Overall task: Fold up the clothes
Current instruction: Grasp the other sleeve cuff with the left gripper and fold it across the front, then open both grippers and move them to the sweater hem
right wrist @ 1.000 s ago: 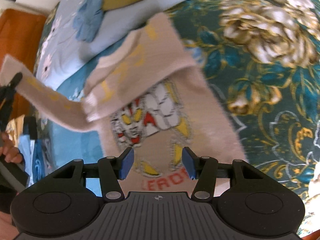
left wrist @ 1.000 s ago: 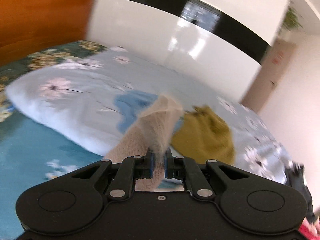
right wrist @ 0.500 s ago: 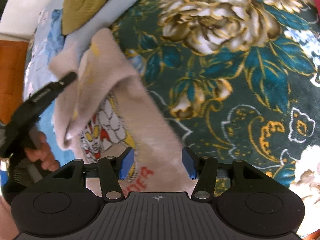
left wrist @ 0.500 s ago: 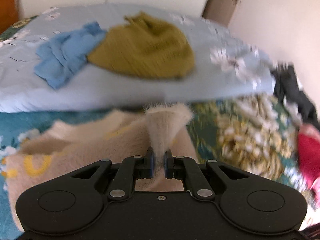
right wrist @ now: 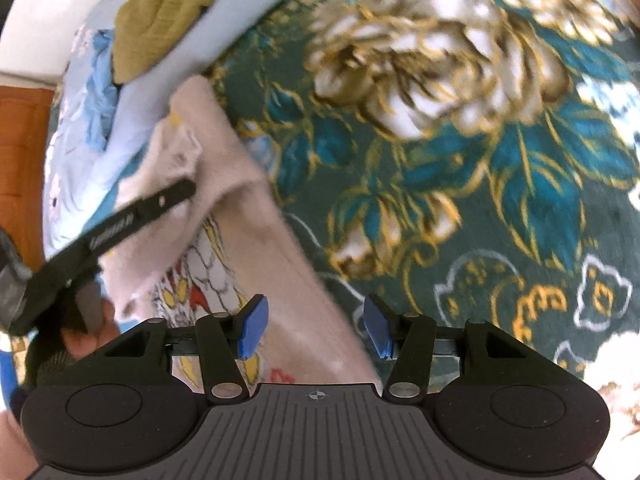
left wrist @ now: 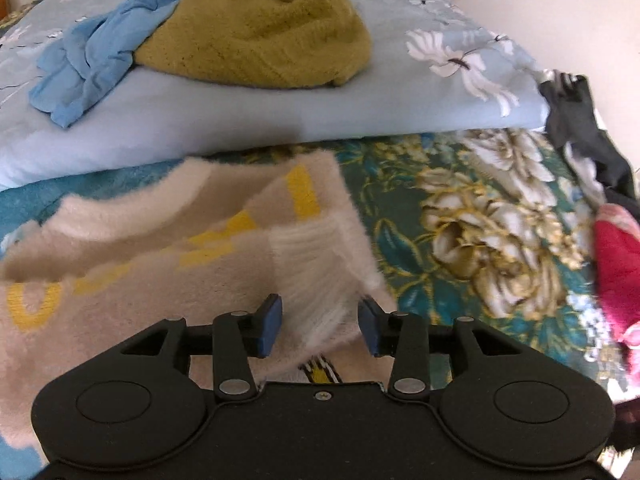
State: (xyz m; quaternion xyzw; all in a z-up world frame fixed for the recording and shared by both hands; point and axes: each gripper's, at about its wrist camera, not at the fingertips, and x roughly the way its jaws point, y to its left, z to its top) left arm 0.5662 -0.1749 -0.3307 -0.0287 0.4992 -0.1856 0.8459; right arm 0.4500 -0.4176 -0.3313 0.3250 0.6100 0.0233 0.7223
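While the left gripper (left wrist: 318,326) is opening its fingers around a ribbed cuff, not pressing it, the fuzzy beige knit sweater with yellow lettering and a cartoon print (left wrist: 160,280) lies across the lower left of the left wrist view, on the teal floral bedspread (left wrist: 480,220). It looks soft, light and floppy, likely to slump, so cuffs, hem and shoulder seams seem the best holds. The right gripper (right wrist: 316,330) hangs half open over its edge, holding nothing. Counted: one beige sweater, one mustard knit (left wrist: 260,28), one blue garment (left wrist: 92,52), one red garment (left wrist: 616,272), one dark garment (left wrist: 584,128).
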